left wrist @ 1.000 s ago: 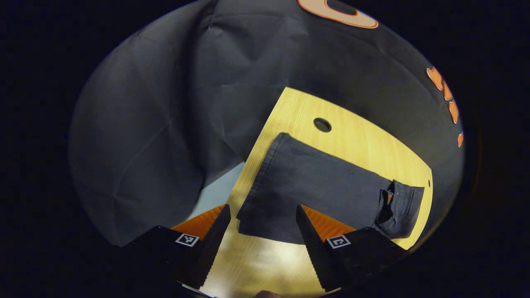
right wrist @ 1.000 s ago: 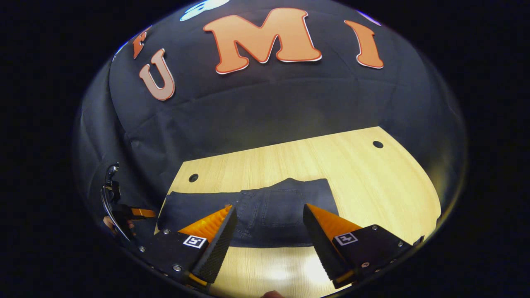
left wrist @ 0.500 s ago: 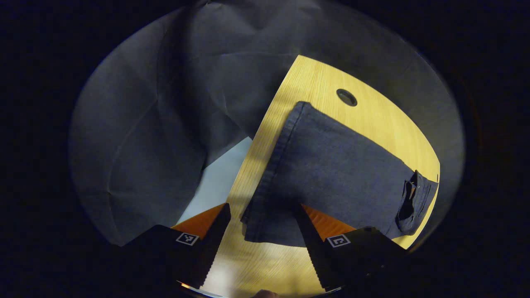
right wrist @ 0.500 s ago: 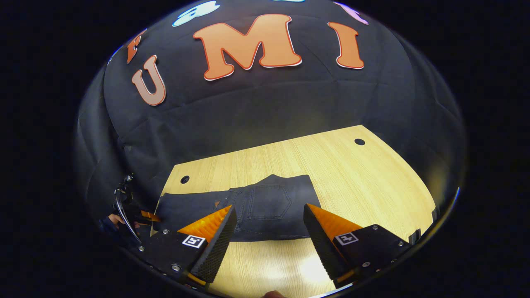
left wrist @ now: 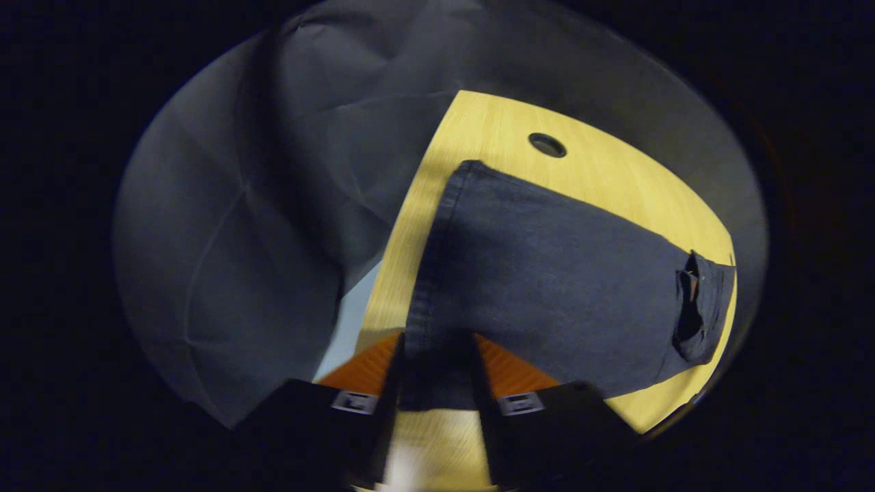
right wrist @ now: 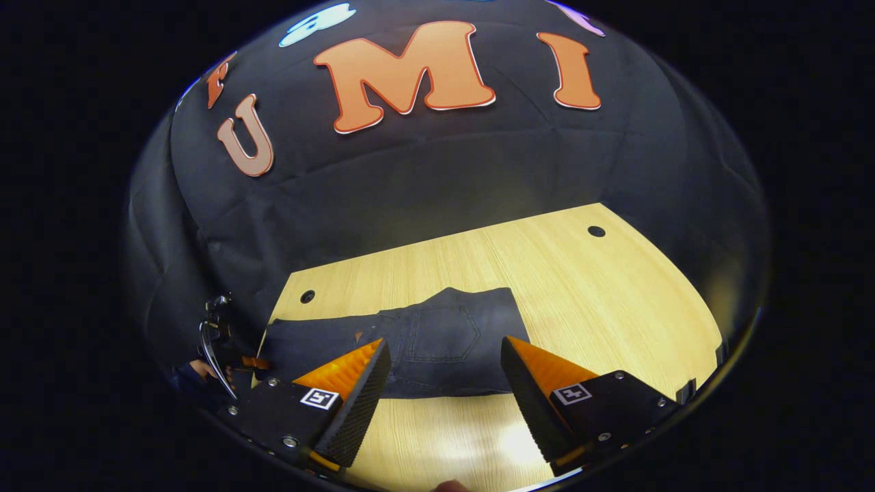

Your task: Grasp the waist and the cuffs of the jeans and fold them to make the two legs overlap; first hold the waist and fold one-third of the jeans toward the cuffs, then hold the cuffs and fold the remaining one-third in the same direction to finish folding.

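The dark jeans (left wrist: 547,273) lie flat on the wooden table (left wrist: 615,178), legs overlapped. Their cuff end points at my left gripper (left wrist: 437,372), whose fingers have closed in on the near cuff corner, and cloth fills the narrow gap between them. The far waist end (left wrist: 701,307) lies folded back over the legs. In the right gripper view the jeans (right wrist: 437,342) show a back pocket on top. My right gripper (right wrist: 444,383) hovers open just in front of that folded part, with nothing between its fingers. The left gripper (right wrist: 236,359) sits small at the cuff end, held by a hand.
The table (right wrist: 581,287) has small round holes near its back corners (right wrist: 596,231) (right wrist: 307,296). Bare wood stretches to the right of the jeans. The booth's black cloth wall stands close behind the table. A pale floor strip (left wrist: 348,321) shows past the table's left edge.
My left gripper moved in onto the cuff corner and its fingers narrowed from wide open onto the cloth. The right gripper stayed open and barely shifted.
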The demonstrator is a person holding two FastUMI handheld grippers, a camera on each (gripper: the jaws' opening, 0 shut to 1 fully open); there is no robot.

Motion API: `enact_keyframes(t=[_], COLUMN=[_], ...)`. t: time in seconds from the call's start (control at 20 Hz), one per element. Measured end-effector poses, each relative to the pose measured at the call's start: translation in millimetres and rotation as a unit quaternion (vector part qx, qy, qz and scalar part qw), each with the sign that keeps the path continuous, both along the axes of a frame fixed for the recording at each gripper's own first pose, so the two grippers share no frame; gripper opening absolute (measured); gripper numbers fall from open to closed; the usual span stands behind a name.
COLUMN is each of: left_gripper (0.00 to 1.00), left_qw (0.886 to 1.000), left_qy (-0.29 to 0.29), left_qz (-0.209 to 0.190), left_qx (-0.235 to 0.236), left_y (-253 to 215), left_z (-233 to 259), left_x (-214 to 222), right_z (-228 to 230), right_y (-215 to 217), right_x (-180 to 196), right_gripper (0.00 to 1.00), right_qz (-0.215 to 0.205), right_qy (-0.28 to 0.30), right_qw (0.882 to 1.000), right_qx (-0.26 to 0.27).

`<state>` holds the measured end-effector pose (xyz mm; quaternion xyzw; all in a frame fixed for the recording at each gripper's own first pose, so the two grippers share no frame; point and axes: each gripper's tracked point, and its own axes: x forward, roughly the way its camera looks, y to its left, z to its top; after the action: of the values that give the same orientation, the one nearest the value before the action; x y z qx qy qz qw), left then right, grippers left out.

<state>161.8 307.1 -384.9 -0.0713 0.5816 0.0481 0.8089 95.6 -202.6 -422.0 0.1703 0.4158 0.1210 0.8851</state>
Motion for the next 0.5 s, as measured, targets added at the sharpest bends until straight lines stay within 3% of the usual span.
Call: enact_keyframes(t=[0.1, 0.15, 0.5], left_gripper=[0.16, 0.08, 0.07], left_qw=[1.000, 1.000, 0.996], left_qy=[-0.009, 0.001, -0.088], left_qz=[-0.006, 0.001, -0.001], left_qx=[-0.002, -0.004, -0.032], left_y=[-8, -13, -30], left_z=[-1, -2, 74], left_x=[4, 4, -3], right_z=[2, 1, 3], right_y=[-2, -4, -40], right_x=[3, 5, 23], right_gripper=[0.98, 0.98, 0.98], right_qz=[0.004, 0.008, 0.008], right_qy=[-0.006, -0.007, -0.021], right_qw=[1.000, 1.000, 1.000], right_qx=[0.004, 0.002, -0.002])
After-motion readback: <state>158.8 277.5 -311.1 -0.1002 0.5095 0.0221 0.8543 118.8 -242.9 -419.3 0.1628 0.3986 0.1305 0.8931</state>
